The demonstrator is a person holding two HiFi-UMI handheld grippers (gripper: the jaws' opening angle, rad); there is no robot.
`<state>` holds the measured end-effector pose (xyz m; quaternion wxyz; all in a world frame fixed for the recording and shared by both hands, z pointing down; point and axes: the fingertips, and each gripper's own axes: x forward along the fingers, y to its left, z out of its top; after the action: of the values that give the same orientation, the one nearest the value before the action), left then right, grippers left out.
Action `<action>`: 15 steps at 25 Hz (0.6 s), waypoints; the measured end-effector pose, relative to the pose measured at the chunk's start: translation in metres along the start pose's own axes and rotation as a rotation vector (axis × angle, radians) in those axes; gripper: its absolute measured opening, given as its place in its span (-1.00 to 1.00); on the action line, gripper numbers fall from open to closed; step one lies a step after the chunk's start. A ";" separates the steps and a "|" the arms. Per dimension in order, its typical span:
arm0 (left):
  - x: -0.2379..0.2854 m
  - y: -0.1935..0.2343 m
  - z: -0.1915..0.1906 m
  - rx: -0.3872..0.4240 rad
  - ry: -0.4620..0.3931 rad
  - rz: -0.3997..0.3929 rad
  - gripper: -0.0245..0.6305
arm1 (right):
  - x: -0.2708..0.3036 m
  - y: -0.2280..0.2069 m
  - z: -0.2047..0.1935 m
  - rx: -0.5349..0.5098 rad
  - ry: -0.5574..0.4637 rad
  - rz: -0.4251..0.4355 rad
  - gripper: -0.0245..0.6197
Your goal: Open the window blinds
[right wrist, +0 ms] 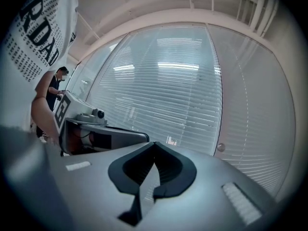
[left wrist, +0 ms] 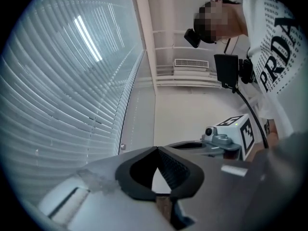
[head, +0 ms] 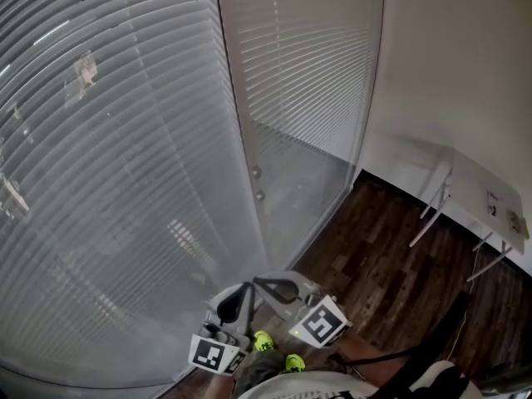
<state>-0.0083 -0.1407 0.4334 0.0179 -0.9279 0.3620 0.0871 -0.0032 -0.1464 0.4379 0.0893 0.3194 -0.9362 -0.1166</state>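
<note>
Head view: two blinds (head: 108, 181) (head: 307, 65); left tongs (head: 239, 296), right tongs (head: 266, 283) closed.

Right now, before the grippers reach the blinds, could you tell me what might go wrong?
The left gripper and right gripper are shut and empty, so either must open before gripping. The knob by the frame is small and round; jaws could slip. The grippers sit side by side and might collide.

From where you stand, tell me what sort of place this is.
Probably an office or meeting room: tall glass panels with slatted blinds, a dark wood floor and a white table standing against a plain wall.
</note>
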 end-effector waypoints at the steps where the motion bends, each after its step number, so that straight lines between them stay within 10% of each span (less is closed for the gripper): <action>1: 0.003 0.006 -0.002 -0.002 -0.001 -0.003 -0.96 | 0.006 -0.004 -0.002 0.002 0.001 -0.003 -0.90; 15: 0.067 0.112 0.002 0.015 -0.050 -0.065 -0.96 | 0.102 -0.093 -0.012 -0.106 0.051 -0.121 -0.84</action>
<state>-0.0361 -0.2677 0.4236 0.0366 -0.9365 0.3319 0.1070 -0.0266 -0.2826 0.4331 0.1228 0.3732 -0.9050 -0.1630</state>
